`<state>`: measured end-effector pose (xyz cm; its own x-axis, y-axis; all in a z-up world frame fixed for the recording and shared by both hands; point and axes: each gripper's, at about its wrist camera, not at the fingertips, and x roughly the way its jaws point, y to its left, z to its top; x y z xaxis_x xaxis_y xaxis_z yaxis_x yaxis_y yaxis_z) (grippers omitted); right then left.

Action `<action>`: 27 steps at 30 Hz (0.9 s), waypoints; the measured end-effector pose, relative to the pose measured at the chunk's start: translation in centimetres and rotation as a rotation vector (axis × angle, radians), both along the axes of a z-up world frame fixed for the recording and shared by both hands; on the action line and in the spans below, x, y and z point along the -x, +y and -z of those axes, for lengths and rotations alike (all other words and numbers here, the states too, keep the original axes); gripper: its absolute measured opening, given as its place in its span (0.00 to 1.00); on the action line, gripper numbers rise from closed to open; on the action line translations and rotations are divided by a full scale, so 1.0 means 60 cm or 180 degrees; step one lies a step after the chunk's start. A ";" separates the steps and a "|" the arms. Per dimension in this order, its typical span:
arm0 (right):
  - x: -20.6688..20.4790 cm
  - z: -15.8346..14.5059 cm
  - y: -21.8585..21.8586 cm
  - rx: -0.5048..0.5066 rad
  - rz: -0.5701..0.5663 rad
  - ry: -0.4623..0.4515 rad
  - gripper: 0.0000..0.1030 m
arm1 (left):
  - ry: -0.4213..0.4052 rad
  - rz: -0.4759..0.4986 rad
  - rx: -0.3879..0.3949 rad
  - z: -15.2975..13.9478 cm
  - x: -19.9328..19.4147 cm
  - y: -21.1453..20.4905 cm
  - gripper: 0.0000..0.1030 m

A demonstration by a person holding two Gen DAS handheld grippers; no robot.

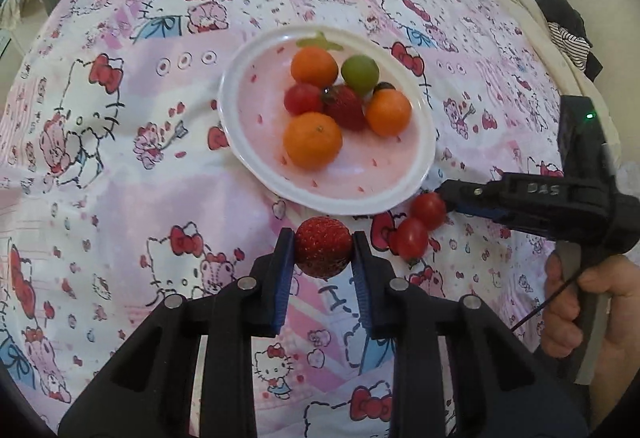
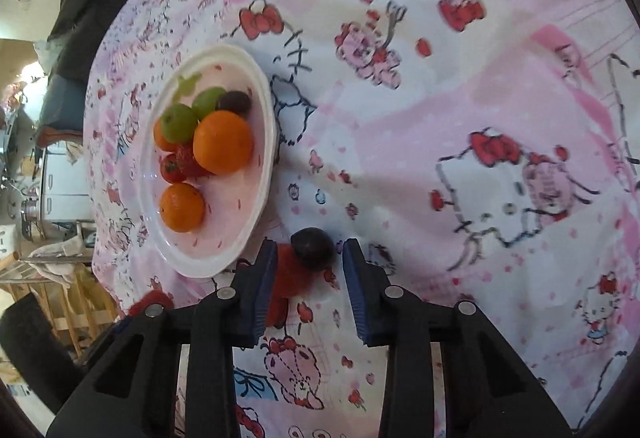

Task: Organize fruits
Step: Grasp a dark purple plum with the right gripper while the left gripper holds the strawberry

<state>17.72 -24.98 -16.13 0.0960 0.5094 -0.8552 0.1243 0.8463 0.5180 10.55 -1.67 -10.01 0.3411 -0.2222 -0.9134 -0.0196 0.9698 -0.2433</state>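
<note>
Left wrist view shows me my left gripper (image 1: pixel 323 248) clamped on a strawberry (image 1: pixel 323 252), its two blue pads pressed against the fruit's sides, just short of the near rim of the white plate (image 1: pixel 240 142). On that plate sit three oranges, the largest (image 1: pixel 313 140) nearest me, plus a green grape (image 1: pixel 359 74), a cherry tomato (image 1: pixel 303 99) and a second strawberry (image 1: pixel 346 107) bunched in the middle. The plate lies on a pink cartoon-cat cloth (image 1: pixel 120 158) (I cannot tell what surface is under it). Just right of the held strawberry, two cherry tomatoes (image 1: pixel 420 226) lie on the cloth, touching each other, close to the plate's rim. My right gripper (image 1: pixel 444 194) reaches in from the right with its tip at the farther tomato, and my hand (image 1: pixel 592 302) grips its handle. From the right wrist view, the right gripper (image 2: pixel 309 258) stands with its fingers spread apart, holding nothing; a dark grape (image 2: pixel 313 248) lies on the cloth between the fingertips, nearer the left finger, touching neither that I can see. A red tomato (image 2: pixel 289 274) sits just behind the left finger, partly hidden. The plate (image 2: pixel 264 86) is off to the left there.
</note>
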 end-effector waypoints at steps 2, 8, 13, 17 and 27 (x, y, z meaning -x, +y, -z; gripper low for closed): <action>-0.003 0.004 0.003 0.0036 0.0015 -0.0033 0.33 | -0.0011 -0.0015 0.0010 -0.002 0.000 0.003 0.24; -0.002 0.022 -0.026 -0.0217 0.0290 0.0090 0.16 | -0.0029 -0.0034 0.0026 -0.004 -0.002 0.002 0.24; 0.004 0.005 -0.039 -0.0171 0.0337 -0.0049 0.01 | -0.0072 -0.0036 -0.0022 -0.009 0.002 0.002 0.24; 0.006 -0.008 -0.047 -0.0177 0.0394 -0.0148 0.02 | -0.0060 -0.0067 -0.0017 -0.009 0.006 0.007 0.24; -0.018 0.005 -0.005 0.0104 0.0204 -0.0101 0.34 | -0.0082 -0.0067 -0.0057 -0.010 0.007 0.007 0.24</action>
